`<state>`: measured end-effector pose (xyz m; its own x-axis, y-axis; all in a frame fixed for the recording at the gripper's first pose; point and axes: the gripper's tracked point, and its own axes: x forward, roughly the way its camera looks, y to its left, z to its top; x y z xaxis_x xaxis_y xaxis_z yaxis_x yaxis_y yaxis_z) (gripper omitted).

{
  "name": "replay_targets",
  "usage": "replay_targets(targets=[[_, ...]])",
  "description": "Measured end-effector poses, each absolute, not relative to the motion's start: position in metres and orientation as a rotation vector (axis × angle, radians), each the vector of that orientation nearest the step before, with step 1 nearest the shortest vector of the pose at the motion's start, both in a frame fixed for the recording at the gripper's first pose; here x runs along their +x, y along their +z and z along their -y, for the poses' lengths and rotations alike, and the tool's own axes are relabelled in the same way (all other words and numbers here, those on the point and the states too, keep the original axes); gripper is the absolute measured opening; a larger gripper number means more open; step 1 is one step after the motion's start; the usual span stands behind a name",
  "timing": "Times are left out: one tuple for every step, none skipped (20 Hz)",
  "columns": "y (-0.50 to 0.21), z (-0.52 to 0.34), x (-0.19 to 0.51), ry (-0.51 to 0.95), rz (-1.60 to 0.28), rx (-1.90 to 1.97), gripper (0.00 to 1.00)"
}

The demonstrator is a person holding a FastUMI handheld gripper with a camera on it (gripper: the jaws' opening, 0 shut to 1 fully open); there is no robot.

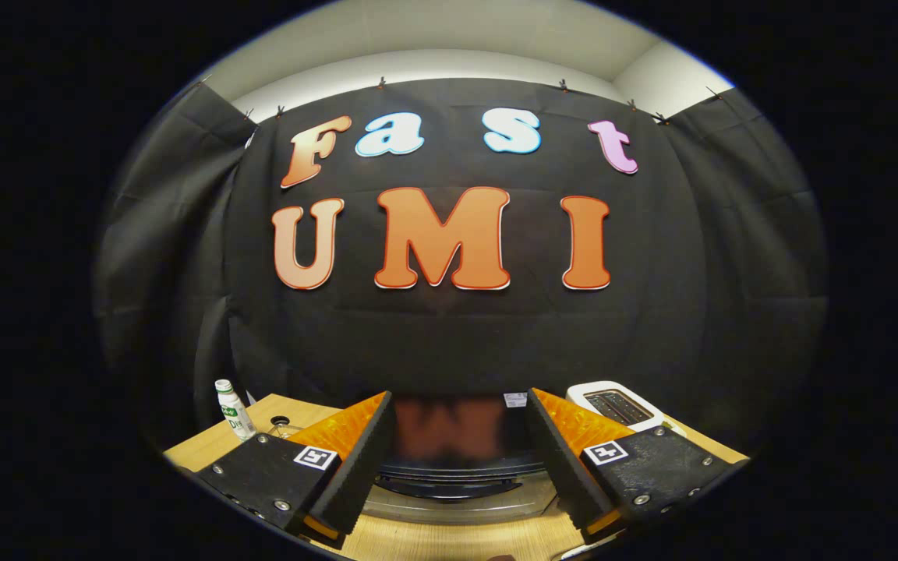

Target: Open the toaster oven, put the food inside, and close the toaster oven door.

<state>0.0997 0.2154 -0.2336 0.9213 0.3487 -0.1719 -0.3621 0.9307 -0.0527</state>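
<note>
Jaws stand wide apart on the gripper (461, 460), holding nothing; the toaster oven (457, 444) sits between and just beyond the fingers, its door shut, the handle (449, 488) low in the gap; best to dip and hook that handle squarely; a bottle (232, 411) and a pop-up toaster (616, 405) flank it, clear of the path; the food is not seen.

No legible text is found on the items inspected. Each finger of the gripper (458, 397), the two standing apart over the toaster oven (457, 475), carries a square black-and-white coded marker: left marker (315, 457), right marker (603, 452). The bottle (232, 411) beyond the left finger bears a green-printed label, too small to read. A white sticker (514, 400) on the oven is likewise illegible.
</note>
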Motion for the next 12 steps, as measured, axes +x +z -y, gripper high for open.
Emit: replay_targets(targets=[[-0.249, -0.220, 0.101, 0.376, -0.186, -0.085, 0.99], [-0.263, -0.223, 0.100, 0.386, -0.215, -0.084, 0.99], [-0.276, -0.226, 0.100, 0.388, -0.238, -0.079, 0.99], [-0.286, -0.227, 0.100, 0.387, -0.260, -0.081, 0.99], [-0.295, -0.228, 0.101, 0.383, -0.277, -0.089, 0.99], [-0.303, -0.226, 0.099, 0.380, -0.289, -0.097, 0.99], [-0.310, -0.225, 0.098, 0.376, -0.305, -0.104, 0.99], [-0.316, -0.223, 0.098, 0.367, -0.320, -0.114, 0.99], [-0.322, -0.218, 0.097, 0.355, -0.330, -0.126, 0.99], [-0.321, -0.216, 0.095, 0.355, -0.331, -0.124, 0.99], [-0.322, -0.216, 0.096, 0.354, -0.331, -0.101, 1.00], [-0.323, -0.214, 0.093, 0.358, -0.351, -0.088, 0.99]])
